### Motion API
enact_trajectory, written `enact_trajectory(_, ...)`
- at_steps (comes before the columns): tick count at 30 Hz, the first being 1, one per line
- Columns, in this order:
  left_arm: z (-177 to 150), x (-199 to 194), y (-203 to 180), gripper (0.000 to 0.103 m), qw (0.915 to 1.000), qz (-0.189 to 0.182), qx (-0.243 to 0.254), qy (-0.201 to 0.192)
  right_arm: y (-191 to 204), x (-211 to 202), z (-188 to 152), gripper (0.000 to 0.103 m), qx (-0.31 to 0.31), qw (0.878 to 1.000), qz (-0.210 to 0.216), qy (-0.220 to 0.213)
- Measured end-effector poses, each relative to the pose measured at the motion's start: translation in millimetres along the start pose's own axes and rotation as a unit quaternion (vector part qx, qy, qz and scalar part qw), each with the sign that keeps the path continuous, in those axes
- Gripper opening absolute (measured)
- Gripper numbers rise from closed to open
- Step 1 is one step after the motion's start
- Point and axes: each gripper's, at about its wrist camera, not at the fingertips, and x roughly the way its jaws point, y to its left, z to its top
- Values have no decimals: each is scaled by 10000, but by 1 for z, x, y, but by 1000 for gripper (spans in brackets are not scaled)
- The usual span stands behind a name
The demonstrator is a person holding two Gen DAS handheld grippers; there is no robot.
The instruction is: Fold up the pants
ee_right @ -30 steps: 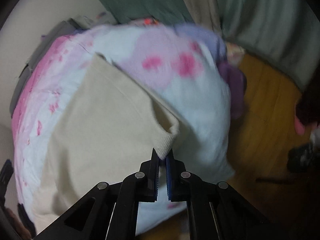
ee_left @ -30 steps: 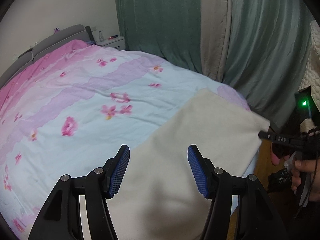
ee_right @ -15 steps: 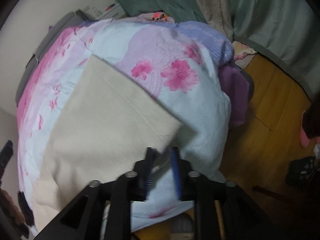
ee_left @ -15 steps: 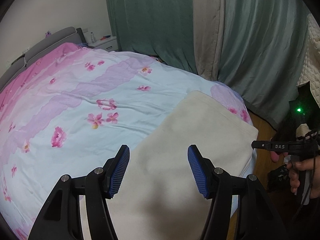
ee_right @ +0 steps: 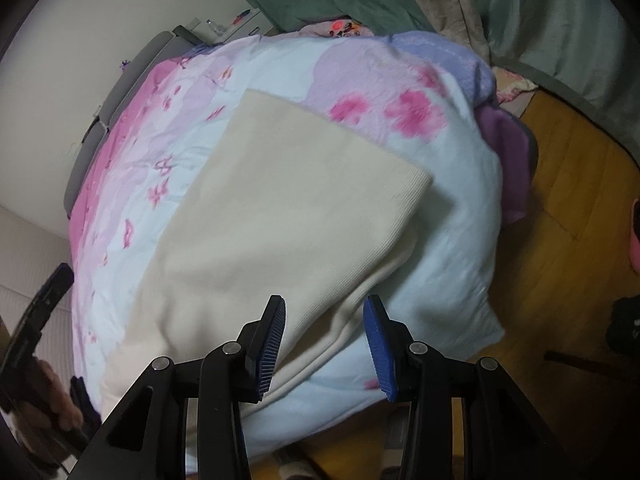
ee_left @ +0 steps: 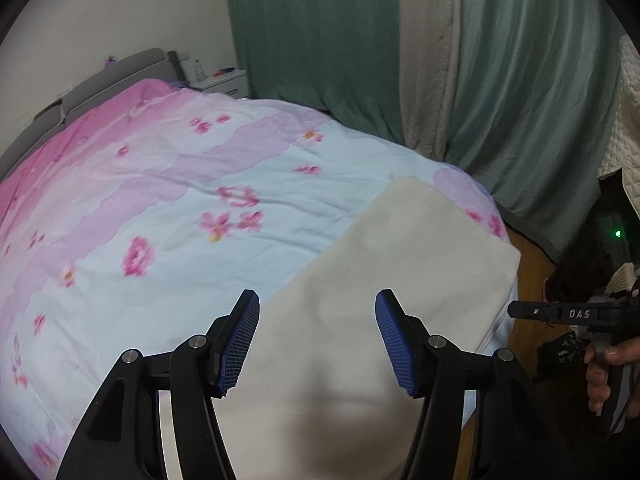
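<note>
Dim, even indoor light fills both views. A soft shadow darkens the cream pants (ee_left: 360, 412) near the lens. Fisheye curvature bends the bed (ee_right: 440, 240), corners vignette black, and the floral print looks slightly blurred.

"DAS" in white letters, on the black right gripper (ee_left: 516, 310)

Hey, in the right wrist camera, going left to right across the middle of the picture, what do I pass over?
White wall → grey headboard → floral bedcover → cream pants → purple cloth hanging off the bed corner → wooden floor.
</note>
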Motion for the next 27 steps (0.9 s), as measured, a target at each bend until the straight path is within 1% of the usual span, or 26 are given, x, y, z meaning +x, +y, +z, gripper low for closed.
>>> enact_trajectory(2, -12, -8, 12, 60, 9999, 79, -138, -2, 11, 0, -2, 42, -100, 9999, 31, 9)
enact_trajectory(5, -33, -21, 37, 60, 9988, 224, -425, 21, 39, 0, -6, 42, -452, 9990, 51, 33)
enact_trajectory(9, -68, -43, 75, 60, 9955, 476, -813, 57, 85, 7, -12, 42, -973, 9951, 71, 148)
enact_trajectory(11, -85, -55, 95, 60, 9932, 610, -985, 68, 115, 13, -19, 42, -1243, 9919, 121, 223)
enact_trajectory(15, -126, -87, 144, 61, 9850, 949, -1440, 83, 184, 30, -41, 42, -1835, 9819, 241, 411)
enact_trajectory(16, -141, -100, 161, 62, 9812, 1086, -1594, 91, 205, 36, -49, 44, -2011, 9780, 280, 471)
enact_trajectory(17, -152, -108, 172, 62, 9782, 1187, -1699, 102, 222, 41, -56, 50, -2150, 9748, 315, 513)
enact_trajectory(18, -168, -120, 188, 62, 9735, 1334, -1855, 124, 245, 47, -65, 53, -2349, 9696, 376, 566)
enact_trajectory(19, -185, -132, 205, 62, 9676, 1491, -2033, 151, 269, 54, -75, 56, -2575, 9631, 465, 632)
enact_trajectory(20, -199, -143, 217, 62, 9620, 1623, -2188, 174, 289, 59, -84, 56, -2778, 9567, 534, 691)
enact_trajectory(21, -217, -155, 232, 62, 9546, 1782, -2381, 192, 312, 66, -93, 56, -3028, 9481, 612, 758)
enact_trajectory(22, -232, -166, 244, 62, 9479, 1915, -2538, 207, 339, 74, -104, 56, -3345, 9360, 709, 835)
enact_trajectory(24, -271, -191, 271, 62, 9280, 2291, -2929, 252, 400, 91, -131, 56, -4119, 9005, 990, 985)
enact_trajectory(25, -290, -203, 283, 62, 9167, 2466, -3134, 263, 432, 100, -146, 56, -4517, 8782, 1162, 1060)
enact_trajectory(26, -304, -211, 292, 62, 9078, 2579, -3296, 274, 456, 106, -161, 56, -4830, 8582, 1326, 1128)
enact_trajectory(27, -323, -220, 303, 62, 8942, 2719, -3545, 291, 489, 116, -179, 56, -5251, 8275, 1555, 1238)
